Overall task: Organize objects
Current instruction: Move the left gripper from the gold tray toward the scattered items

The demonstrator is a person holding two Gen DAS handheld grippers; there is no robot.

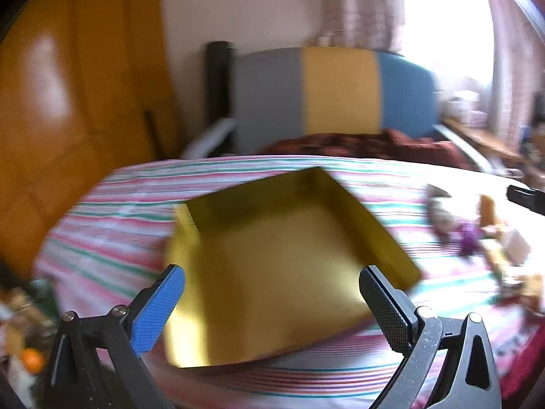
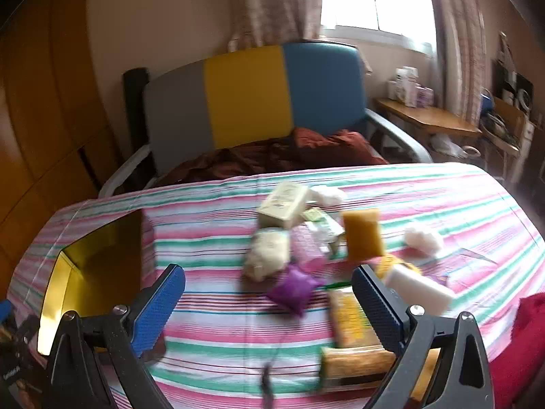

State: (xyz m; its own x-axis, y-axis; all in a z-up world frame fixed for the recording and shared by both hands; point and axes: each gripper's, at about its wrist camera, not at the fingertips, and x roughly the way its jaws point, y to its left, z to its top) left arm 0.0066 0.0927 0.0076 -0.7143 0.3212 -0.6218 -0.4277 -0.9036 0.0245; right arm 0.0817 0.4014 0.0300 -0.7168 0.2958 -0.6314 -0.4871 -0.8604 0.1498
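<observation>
Where the left wrist view looks forward, the left hand-held gripper (image 1: 272, 293) stands spread wide and holds nothing; its fingers frame the near part of a gold box (image 1: 282, 266), open at the top, which lies just ahead on the striped tablecloth (image 1: 112, 238) covering the table. Blurred small items (image 1: 477, 235) lie to the right of the box, apart from it. Behind the table stands a chair (image 1: 337, 92) with grey, yellow and blue panels.

Right wrist view: the right hand-held gripper (image 2: 269, 293) is likewise spread and empty. Between and just beyond its fingers lies a purple pouch (image 2: 293, 288); beyond that, a cluster comprising a cream box (image 2: 284, 206), a fluffy cream object (image 2: 267, 254), an orange sponge (image 2: 362, 235) and a white block (image 2: 420, 288) close beside the right finger. Yellow packets (image 2: 351, 320) lie near the right finger, partly hidden by it. At far left the gold box sits well apart from the cluster.
</observation>
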